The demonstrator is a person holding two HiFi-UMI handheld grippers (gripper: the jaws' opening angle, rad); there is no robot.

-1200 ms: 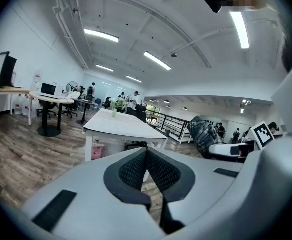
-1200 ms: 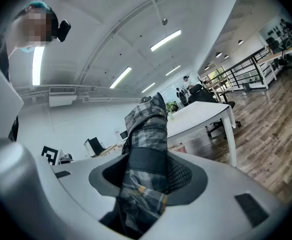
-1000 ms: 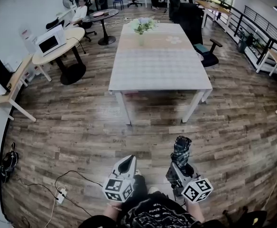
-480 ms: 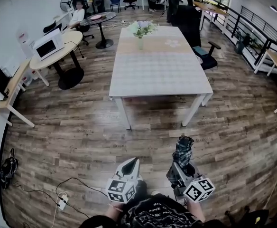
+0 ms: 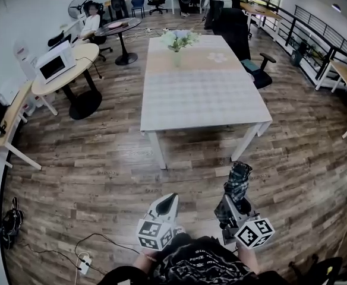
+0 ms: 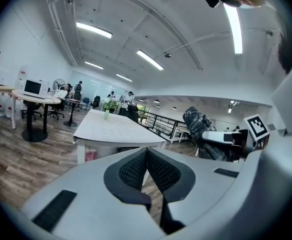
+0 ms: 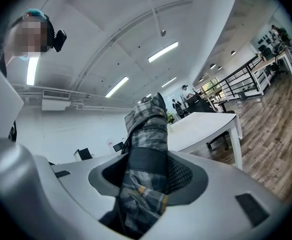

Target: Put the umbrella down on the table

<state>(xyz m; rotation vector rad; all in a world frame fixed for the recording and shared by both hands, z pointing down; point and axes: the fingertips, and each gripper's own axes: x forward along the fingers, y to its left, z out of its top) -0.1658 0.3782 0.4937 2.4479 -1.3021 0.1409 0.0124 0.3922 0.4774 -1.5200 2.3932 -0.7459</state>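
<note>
A folded plaid umbrella [image 5: 239, 181] [image 7: 147, 134] stands up out of my right gripper [image 5: 235, 199], whose jaws are shut on its strapped middle. In the left gripper view the umbrella [image 6: 201, 125] shows at the right, apart from the left gripper. My left gripper [image 5: 169, 202] [image 6: 146, 165] is shut with nothing between its pads. The long white table [image 5: 204, 94] [image 6: 117, 129] [image 7: 206, 125] stands ahead over the wooden floor, a short walk from both grippers.
A vase of flowers [image 5: 177, 40] stands at the table's far end. A black office chair [image 5: 260, 69] is at the table's right. A round table with a microwave [image 5: 56, 64] is at the left. A power strip and cable [image 5: 83, 262] lie on the floor at my lower left.
The white table has come nearer in the head view. Both grippers have moved forward towards it, the right one still carrying the umbrella.
</note>
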